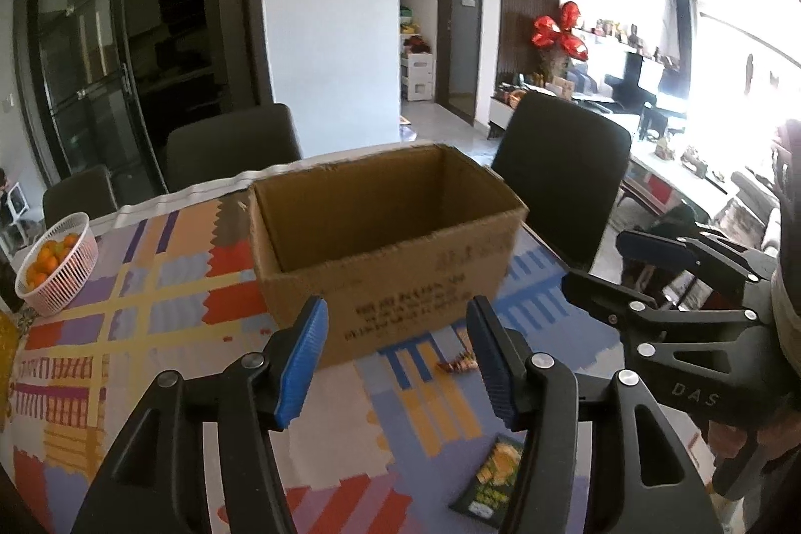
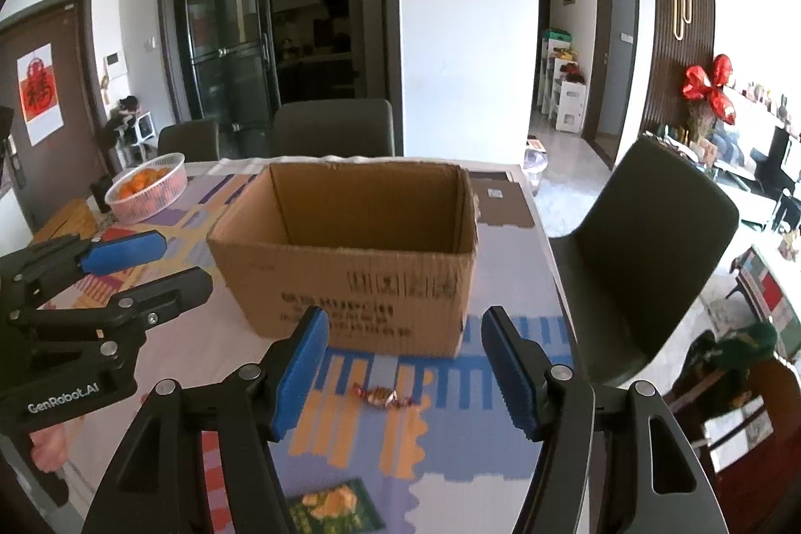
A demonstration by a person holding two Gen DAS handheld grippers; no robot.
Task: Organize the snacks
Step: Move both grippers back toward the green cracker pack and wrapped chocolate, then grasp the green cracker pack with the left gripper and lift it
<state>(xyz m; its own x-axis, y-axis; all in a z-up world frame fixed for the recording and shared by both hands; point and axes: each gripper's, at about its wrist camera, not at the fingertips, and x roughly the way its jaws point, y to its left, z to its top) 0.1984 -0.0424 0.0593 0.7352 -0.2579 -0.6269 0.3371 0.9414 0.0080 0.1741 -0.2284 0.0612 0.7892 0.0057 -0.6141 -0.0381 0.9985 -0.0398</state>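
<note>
An open cardboard box [image 1: 380,243] stands on the patterned tablecloth; it also shows in the right wrist view [image 2: 350,253]. A wrapped candy [image 2: 380,396] lies on the cloth in front of the box, also seen in the left wrist view [image 1: 458,365]. A green snack packet [image 1: 493,479] lies nearer, partly cut off in the right wrist view [image 2: 333,506]. My left gripper [image 1: 398,364] is open and empty above the cloth before the box. My right gripper [image 2: 408,371] is open and empty, hovering above the candy. Each gripper shows in the other's view.
A white basket of oranges [image 1: 57,263] sits at the table's far left [image 2: 147,186]. Dark chairs [image 1: 565,178] stand around the table [image 2: 646,263]. The table's right edge [image 2: 560,284] runs close to the box.
</note>
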